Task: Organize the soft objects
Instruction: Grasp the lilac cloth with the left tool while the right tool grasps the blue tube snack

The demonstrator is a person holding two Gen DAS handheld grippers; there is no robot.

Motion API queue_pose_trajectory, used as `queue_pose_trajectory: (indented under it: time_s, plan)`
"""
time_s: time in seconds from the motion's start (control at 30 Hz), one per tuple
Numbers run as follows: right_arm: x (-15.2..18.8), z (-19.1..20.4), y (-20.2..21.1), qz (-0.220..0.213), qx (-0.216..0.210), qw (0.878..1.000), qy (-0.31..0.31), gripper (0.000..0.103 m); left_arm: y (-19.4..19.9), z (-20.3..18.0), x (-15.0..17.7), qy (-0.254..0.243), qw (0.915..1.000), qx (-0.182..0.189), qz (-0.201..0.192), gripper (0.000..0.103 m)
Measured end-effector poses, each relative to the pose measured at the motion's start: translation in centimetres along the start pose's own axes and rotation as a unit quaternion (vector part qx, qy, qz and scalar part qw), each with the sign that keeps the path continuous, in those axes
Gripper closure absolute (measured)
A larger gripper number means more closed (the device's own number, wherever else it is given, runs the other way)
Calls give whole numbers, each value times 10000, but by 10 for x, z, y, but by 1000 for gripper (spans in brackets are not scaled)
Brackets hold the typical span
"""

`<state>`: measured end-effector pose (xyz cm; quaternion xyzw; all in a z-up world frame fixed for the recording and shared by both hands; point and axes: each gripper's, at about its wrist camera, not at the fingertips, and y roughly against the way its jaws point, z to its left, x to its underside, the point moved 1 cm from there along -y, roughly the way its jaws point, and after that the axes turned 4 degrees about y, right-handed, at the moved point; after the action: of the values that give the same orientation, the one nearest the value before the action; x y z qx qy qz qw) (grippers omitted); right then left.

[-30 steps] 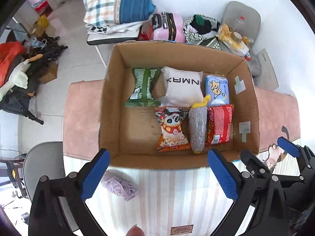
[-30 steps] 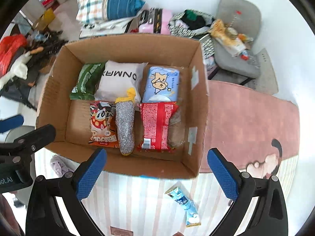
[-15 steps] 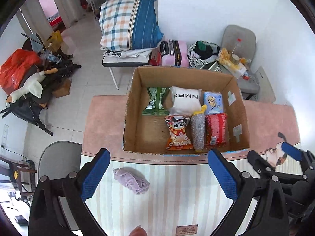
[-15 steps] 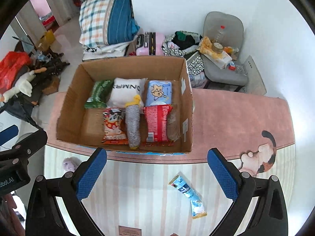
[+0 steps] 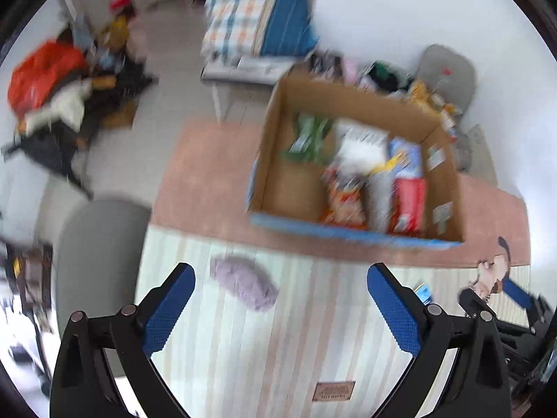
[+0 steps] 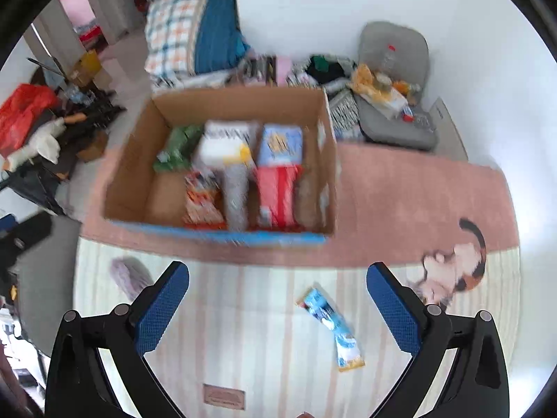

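A cardboard box on the table holds several soft packets and a grey plush toy. A lilac fuzzy bundle lies on the striped mat in front of the box, just beyond my left gripper. A light blue snack packet lies on the mat between the fingers of my right gripper; only its tip shows in the left wrist view. Both grippers are open, empty and above the mat. The right gripper shows at the right edge of the left wrist view.
The table has a pink cloth with a cat print and a striped mat. A grey chair stands at the left. Behind the table are a bench with a plaid pillow, a cluttered grey chair and floor clutter.
Both grippers have pulled back and up from the box, which now looks farther. The left view has swung left toward the lilac bundle; the snack packet now lies between the right fingers.
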<state>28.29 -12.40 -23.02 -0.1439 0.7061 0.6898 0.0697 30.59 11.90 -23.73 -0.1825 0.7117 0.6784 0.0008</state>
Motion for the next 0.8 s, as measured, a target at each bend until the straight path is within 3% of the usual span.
queue_pose_trajectory:
  time_s: [0.1, 0.23, 0.37, 0.5, 0.57, 0.8]
  plan:
    - [25, -10, -34, 453, -56, 9988, -154, 0, -45, 24, 6, 393, 9980, -14, 501, 2]
    - [58, -27, -76, 1039, -215, 9929, -537, 0, -107, 41, 12, 724, 9901, -26, 1204, 23]
    - [83, -49, -107, 1461, -215, 9855, -841, 0, -159, 52, 19, 1095, 9768, 70, 1837, 32]
    - [93, -66, -132, 1795, -74, 9797, -889, 0, -193, 51, 25, 1199, 9712, -88, 2057, 32]
    - [96, -73, -144, 1942, 55, 9779, -779, 0, -203, 47, 28, 1129, 9704, -240, 2119, 49]
    - [107, -87, -187, 2332, 325, 9709, -429, 0, -199, 17, 44, 501, 9796, -486, 1884, 61]
